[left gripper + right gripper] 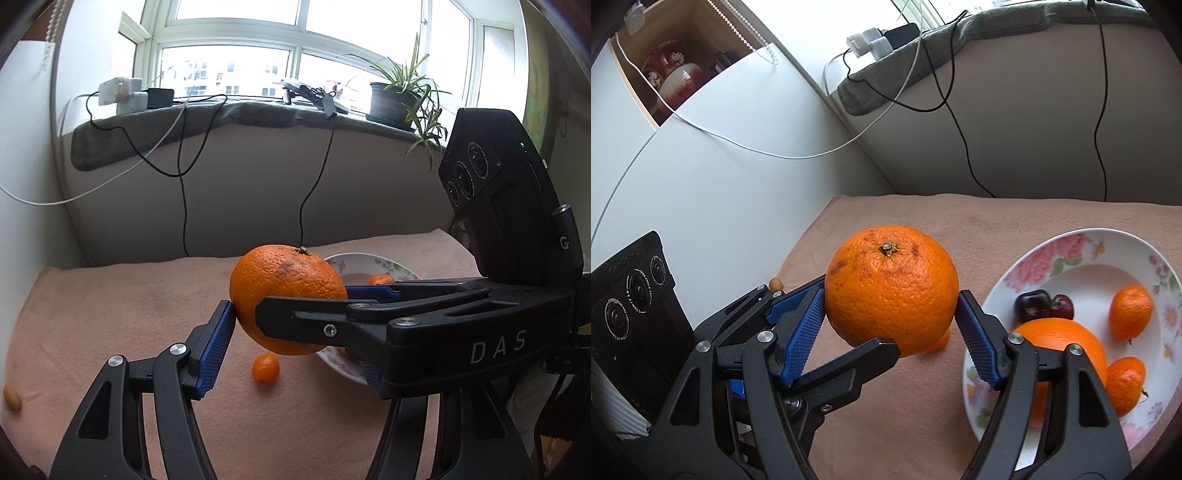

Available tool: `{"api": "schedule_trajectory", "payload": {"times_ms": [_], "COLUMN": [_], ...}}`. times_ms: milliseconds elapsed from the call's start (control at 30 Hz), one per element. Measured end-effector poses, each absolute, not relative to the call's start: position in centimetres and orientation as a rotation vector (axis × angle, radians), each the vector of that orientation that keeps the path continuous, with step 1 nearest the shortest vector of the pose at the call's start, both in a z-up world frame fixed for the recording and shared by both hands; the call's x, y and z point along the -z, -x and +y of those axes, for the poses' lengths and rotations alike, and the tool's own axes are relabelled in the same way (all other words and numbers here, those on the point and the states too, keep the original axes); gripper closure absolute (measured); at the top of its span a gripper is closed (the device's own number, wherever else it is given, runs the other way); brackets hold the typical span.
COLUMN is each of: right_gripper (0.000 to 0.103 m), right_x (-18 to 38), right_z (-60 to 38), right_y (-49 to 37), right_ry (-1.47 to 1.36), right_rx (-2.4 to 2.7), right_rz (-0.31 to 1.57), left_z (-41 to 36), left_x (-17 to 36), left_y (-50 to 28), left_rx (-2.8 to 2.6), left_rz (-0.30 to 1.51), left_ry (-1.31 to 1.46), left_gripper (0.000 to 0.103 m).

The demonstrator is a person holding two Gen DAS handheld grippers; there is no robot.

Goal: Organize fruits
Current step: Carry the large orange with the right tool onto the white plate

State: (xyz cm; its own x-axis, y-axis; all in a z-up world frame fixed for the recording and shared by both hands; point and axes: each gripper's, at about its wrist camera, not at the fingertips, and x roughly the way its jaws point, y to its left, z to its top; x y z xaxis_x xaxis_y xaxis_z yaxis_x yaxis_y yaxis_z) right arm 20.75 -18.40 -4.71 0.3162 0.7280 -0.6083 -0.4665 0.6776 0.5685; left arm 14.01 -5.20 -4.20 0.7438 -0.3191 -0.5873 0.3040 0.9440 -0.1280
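Gripping one large orange (892, 290) from both sides, the right claw (891, 310) and left claw (288, 310) each clamp it half-open, holding it above the pink-covered bench (886, 424), left of the floral plate (1071, 251).

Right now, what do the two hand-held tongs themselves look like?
Both tongs are matte black linkage arms joined by silver pivot bolts, ending in ribbed blue pads. The right tongs carry white "DAS" lettering and a black camera block with round lenses and a green light. The left tongs bear a similar three-lens block.
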Motion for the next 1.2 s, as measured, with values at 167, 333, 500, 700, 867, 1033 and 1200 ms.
{"api": "schedule_trajectory", "payload": {"times_ms": [167,333,500,700,867,1033,1200], "right_gripper": [0.028,0.028,0.028,0.028,0.028,0.028,0.028], "right_x": [4.2,4.5,5.2,6.4,7.1,7.7,8.3], "right_z": [-21.1,-23.2,-25.0,-26.3,-27.0,-27.4,-27.4], "right_y": [-21.2,-22.1,-23.2,-24.5,-25.4,-25.8,-26.2], "right_ry": [-0.319,-0.336,-0.353,-0.379,-0.400,-0.405,-0.418], "right_rx": [-0.762,-0.718,-0.684,-0.661,-0.645,-0.631,-0.624], "right_rz": [0.951,0.948,0.963,0.987,1.002,1.016,1.036], "left_z": [-7.4,-9.4,-10.8,-11.9,-12.6,-13.0,-13.0], "left_x": [4.0,4.0,4.6,5.3,5.8,6.3,6.8], "left_y": [-15.0,-16.6,-17.9,-19.1,-20.2,-20.9,-21.7], "left_rx": [0.381,0.421,0.447,0.462,0.469,0.479,0.475], "left_rz": [0.644,0.649,0.669,0.701,0.723,0.743,0.762], "left_ry": [0.016,0.009,0.015,0.017,0.017,0.017,0.028], "left_gripper": [0.041,0.041,0.041,0.041,0.041,0.041,0.041]}}
